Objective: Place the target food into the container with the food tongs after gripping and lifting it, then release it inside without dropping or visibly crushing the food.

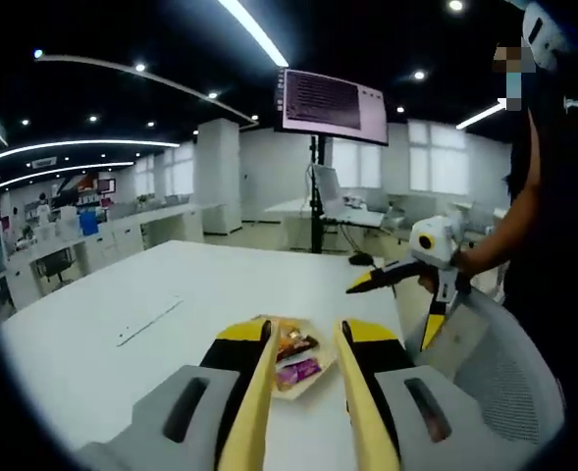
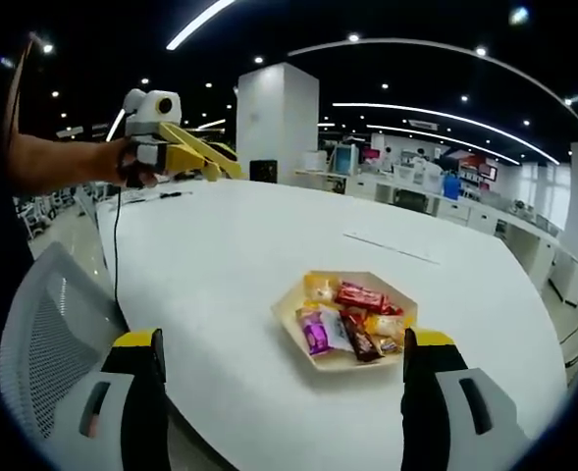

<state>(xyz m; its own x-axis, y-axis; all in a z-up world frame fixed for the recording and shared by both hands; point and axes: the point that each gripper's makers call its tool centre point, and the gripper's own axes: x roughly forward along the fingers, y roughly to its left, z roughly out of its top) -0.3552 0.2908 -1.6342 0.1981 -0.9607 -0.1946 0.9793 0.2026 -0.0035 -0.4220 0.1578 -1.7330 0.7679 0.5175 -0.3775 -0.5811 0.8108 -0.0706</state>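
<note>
My left gripper (image 1: pixel 306 388) is spread wide and empty, the tray (image 1: pixel 293 361) of wrapped snacks (image 1: pixel 296 358) lying on the white table (image 1: pixel 171 294) just beyond my fingertips, between them. My right gripper (image 2: pixel 284 392) (also wide, empty) frames the tray.

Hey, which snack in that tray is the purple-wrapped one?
In the right gripper view, the purple packet lies at the tray's left edge, nearest the chair. Beside it are a red bar and a dark brown bar, while the other packets look yellowish.
</note>
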